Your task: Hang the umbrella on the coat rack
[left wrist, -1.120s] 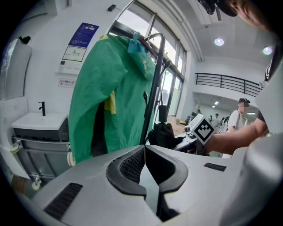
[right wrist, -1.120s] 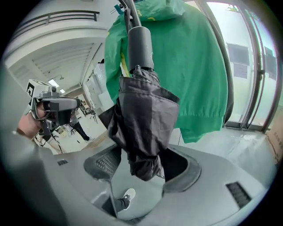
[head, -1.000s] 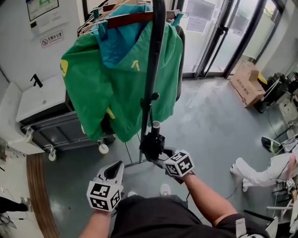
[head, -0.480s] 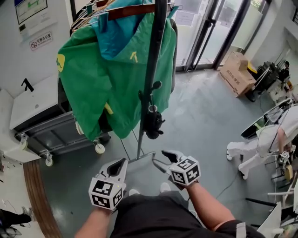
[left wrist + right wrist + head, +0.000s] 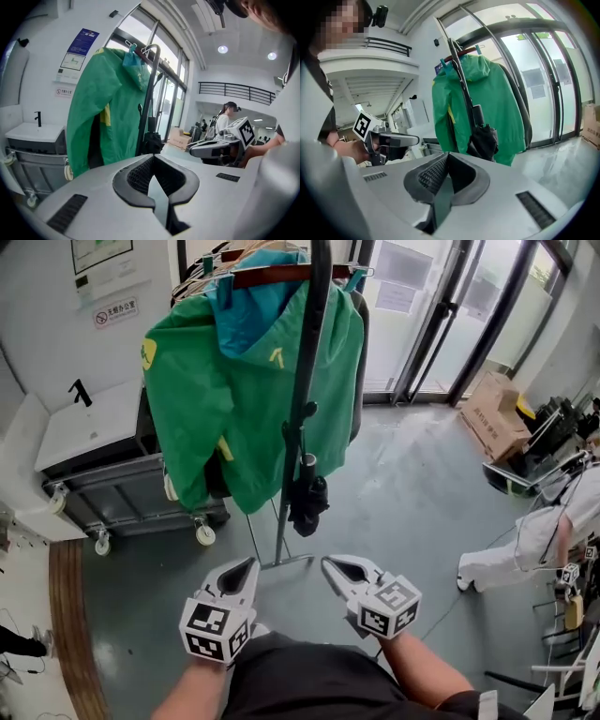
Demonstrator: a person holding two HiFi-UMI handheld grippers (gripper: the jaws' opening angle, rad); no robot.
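The folded black umbrella (image 5: 307,501) hangs against the coat rack pole (image 5: 309,352), below a small hook; no gripper touches it. It also shows as the umbrella (image 5: 483,139) in the right gripper view, and as the umbrella (image 5: 151,140) in the left gripper view. A green jacket (image 5: 239,395) hangs on the same rack. My right gripper (image 5: 333,565) is drawn back low before the rack's foot. Its jaws are closing and stand together with nothing between them. My left gripper (image 5: 246,564) hovers beside it, shut and empty.
A grey wheeled cart (image 5: 141,491) and a white sink counter (image 5: 84,427) stand left of the rack. Glass doors (image 5: 441,324) and a cardboard box (image 5: 497,413) are at the back right. A person in white (image 5: 534,540) crouches at the right edge.
My right gripper pulled back and up from the umbrella, and its jaws went from wide open to shut. The umbrella stays hanging on the pole. My left gripper shifted slightly.
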